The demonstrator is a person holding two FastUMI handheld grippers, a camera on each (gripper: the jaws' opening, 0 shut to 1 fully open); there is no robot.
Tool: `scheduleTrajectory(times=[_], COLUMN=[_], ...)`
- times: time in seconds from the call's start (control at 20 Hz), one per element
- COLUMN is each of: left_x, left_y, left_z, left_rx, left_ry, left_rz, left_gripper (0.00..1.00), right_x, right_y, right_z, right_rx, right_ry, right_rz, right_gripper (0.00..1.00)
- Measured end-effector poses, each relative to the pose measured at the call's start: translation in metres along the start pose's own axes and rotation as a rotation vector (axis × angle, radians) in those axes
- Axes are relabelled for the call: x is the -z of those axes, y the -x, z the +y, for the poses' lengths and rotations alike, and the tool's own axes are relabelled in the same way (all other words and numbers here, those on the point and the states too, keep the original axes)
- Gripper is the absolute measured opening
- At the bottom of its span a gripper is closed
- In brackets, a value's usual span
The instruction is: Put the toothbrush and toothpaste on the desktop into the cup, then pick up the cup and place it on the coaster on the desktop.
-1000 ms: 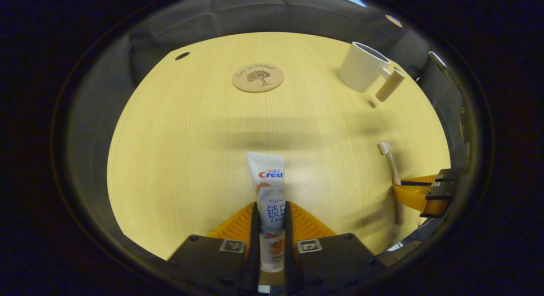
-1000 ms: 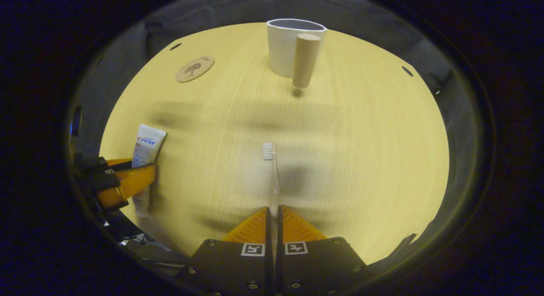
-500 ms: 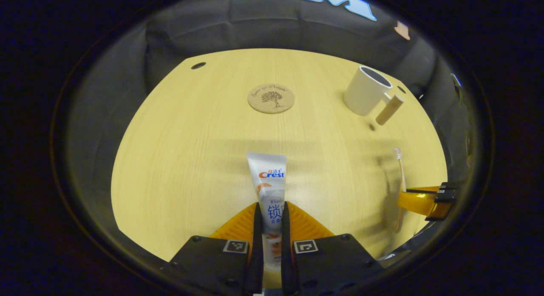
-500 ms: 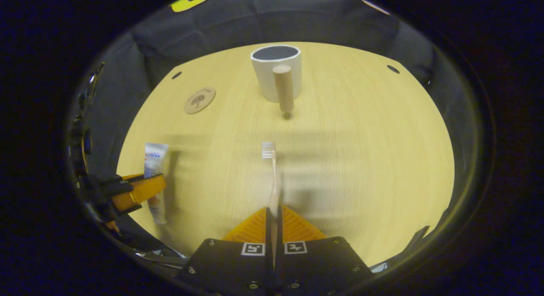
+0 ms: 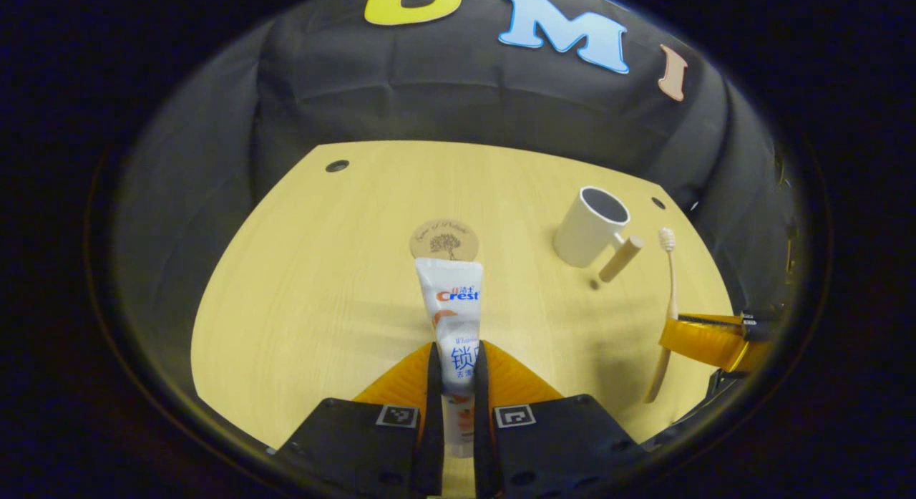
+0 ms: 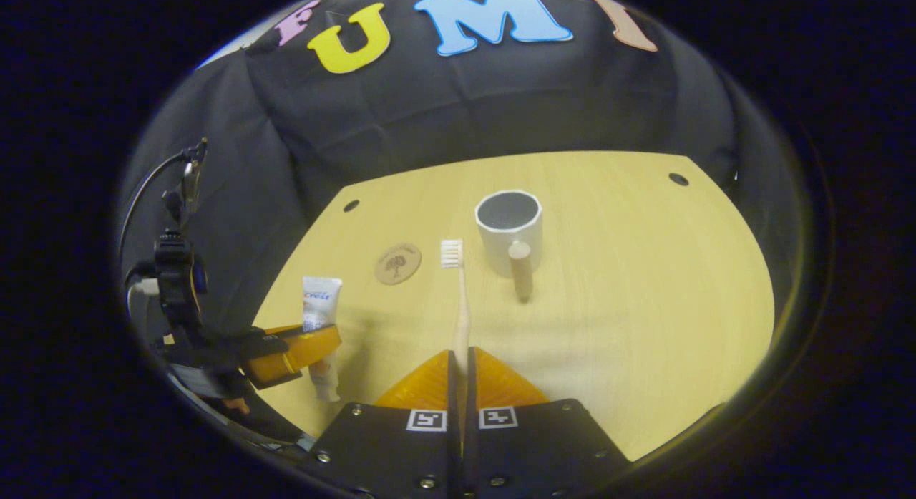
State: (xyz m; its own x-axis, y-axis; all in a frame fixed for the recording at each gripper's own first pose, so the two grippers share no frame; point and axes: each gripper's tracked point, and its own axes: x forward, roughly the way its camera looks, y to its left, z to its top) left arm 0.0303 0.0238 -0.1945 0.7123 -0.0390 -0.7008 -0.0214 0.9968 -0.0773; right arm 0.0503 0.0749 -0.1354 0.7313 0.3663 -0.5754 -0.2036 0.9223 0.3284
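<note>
The left tongs [image 5: 453, 384] are clamped on the toothpaste tube [image 5: 452, 306], the right tongs [image 6: 460, 374] on the toothbrush [image 6: 458, 298]. Both have been raised well clear of the worktop [image 6: 644, 306] within the last second, so both pickups can be judged done, with the drops into the cup still to come. The white cup [image 6: 509, 230] stands empty toward the far edge, its wooden handle [image 6: 520, 268] turned toward the near edge. The cork coaster [image 6: 398, 263] lies apart toward the far left corner. Open worktop is left around the cup for a descent from above.
</note>
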Motion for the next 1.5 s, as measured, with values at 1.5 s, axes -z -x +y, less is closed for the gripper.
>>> scheduleTrajectory(times=[1.5], left_x=[-0.125], left_y=[0.027], left_z=[-0.016], left_rx=[-0.031], left_ry=[0.099], left_rz=[-0.363], left_gripper=[0.24], right_x=[-0.182], right_y=[-0.121], right_z=[-0.043], right_rx=[0.045], right_ry=[0.215], right_rz=[-0.426], right_gripper=[0.03])
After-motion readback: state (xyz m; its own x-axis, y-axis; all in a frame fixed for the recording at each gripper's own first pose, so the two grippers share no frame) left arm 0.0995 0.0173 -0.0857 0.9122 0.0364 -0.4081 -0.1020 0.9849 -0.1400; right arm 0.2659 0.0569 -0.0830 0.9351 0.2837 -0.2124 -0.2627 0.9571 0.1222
